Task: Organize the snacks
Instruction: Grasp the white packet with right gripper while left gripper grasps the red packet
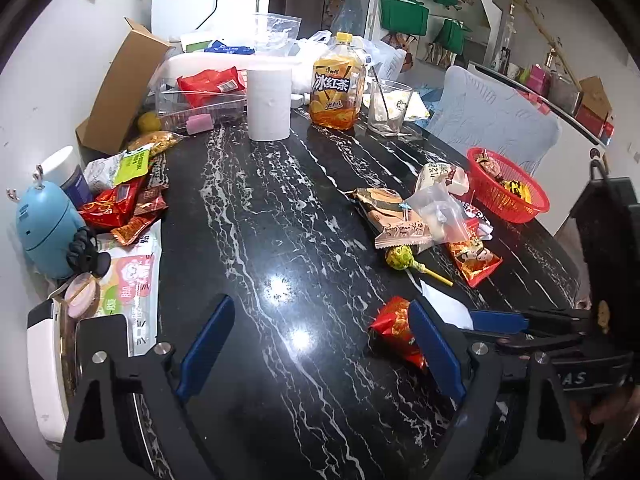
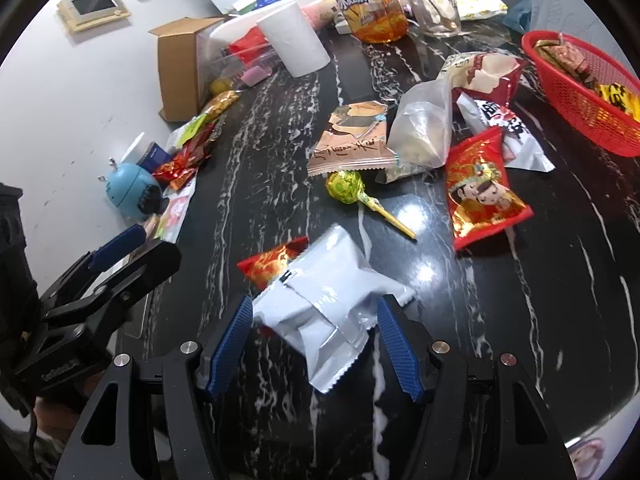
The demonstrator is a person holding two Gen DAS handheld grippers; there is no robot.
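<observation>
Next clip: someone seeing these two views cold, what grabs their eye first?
Probably the white packet lying between the open right tongs, partly covering a small red packet. Beyond it, a loose pile of snacks with a lollipop at its near edge leads to the red basket at the table's right edge. The left tongs are open over bare black marble.

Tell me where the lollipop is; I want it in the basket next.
In the right wrist view the lollipop lies mid-table, just below the brown snack packet and left of the red cartoon packet, beyond the white packet.
</observation>
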